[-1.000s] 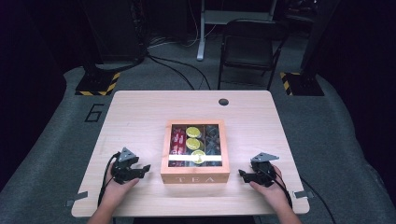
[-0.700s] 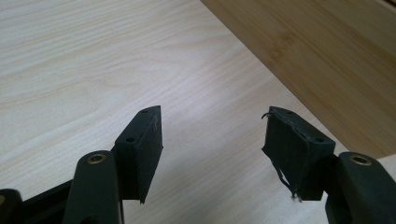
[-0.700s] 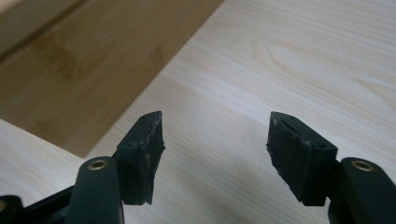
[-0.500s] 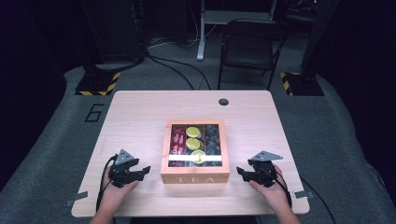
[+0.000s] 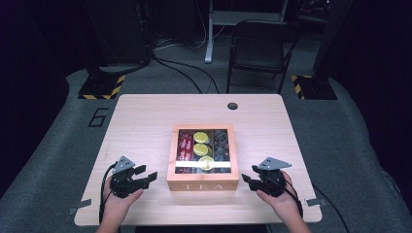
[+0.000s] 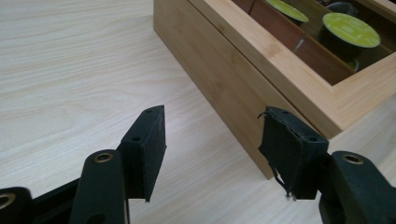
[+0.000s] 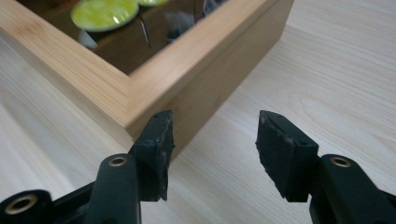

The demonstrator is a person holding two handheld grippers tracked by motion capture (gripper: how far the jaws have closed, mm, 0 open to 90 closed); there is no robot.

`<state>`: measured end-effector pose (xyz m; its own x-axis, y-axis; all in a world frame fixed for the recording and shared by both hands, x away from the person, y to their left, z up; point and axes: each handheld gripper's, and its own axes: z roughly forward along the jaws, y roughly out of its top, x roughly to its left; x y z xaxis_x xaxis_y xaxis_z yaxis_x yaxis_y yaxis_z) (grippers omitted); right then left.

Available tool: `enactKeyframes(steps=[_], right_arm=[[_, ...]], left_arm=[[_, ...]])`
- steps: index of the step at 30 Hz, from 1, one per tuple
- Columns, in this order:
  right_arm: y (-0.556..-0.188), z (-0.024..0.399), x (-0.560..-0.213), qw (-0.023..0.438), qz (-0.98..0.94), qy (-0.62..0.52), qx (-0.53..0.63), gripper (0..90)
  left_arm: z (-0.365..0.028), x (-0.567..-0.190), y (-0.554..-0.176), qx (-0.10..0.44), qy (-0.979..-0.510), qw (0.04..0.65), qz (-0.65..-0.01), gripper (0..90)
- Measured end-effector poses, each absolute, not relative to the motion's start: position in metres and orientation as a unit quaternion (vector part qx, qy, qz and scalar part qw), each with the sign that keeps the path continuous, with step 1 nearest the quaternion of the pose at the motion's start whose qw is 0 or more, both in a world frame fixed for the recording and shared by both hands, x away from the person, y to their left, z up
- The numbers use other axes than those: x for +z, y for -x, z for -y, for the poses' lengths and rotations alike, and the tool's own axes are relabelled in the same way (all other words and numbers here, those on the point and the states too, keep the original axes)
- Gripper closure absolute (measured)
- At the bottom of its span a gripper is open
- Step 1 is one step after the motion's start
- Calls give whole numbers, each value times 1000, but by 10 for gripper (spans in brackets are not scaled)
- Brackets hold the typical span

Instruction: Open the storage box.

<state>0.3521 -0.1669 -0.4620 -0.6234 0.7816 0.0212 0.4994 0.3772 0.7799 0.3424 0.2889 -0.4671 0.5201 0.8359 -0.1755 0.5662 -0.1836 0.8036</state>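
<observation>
A wooden tea box point(image 5: 203, 183) with a glass lid and "TEA" on its front stands in the middle of the table. Through the lid I see red packets point(image 5: 184, 145), yellow-green capsules point(image 5: 200, 137) and dark items point(image 5: 222, 144). My left gripper point(image 5: 147, 173) hovers left of the box's front corner, its jaws pointing at it. My right gripper point(image 5: 248, 174) mirrors it on the right. Both pairs of jaws have just been closing, and both stand open with nothing between them. The box point(image 6: 219, 70) lies just beyond the left gripper point(image 6: 215, 112), and its corner point(image 7: 187, 79) just beyond the right gripper point(image 7: 215, 115).
The light wooden table point(image 5: 145, 121) has a round cable hole point(image 5: 232, 106) near its far edge. A dark chair point(image 5: 257, 48) stands behind the table. Cables trail from both grippers over the table's front edge.
Both hands have lifted their grippers a little above the table, and both pairs of jaws have narrowed. The tea box has not moved.
</observation>
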Motion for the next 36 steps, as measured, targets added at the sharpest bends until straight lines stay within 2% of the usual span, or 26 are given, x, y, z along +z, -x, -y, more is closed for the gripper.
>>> enactKeyframes(steps=[12,19,22,27,36], right_arm=[[-330,151,-431,172,-805,-383,418,466],[-325,146,-450,164,-798,-387,432,406],[-327,144,-463,148,-805,-386,425,413],[-328,138,-473,168,-827,-360,397,428],[-331,130,-483,164,-830,-358,395,493]], left_arm=[[-265,-445,-325,158,-774,428,-439,411],[-255,-455,-316,168,-782,436,-413,371],[-253,-464,-315,165,-791,429,-404,373],[-243,-474,-317,161,-799,426,-393,405],[-227,-485,-320,155,-818,409,-374,419]])
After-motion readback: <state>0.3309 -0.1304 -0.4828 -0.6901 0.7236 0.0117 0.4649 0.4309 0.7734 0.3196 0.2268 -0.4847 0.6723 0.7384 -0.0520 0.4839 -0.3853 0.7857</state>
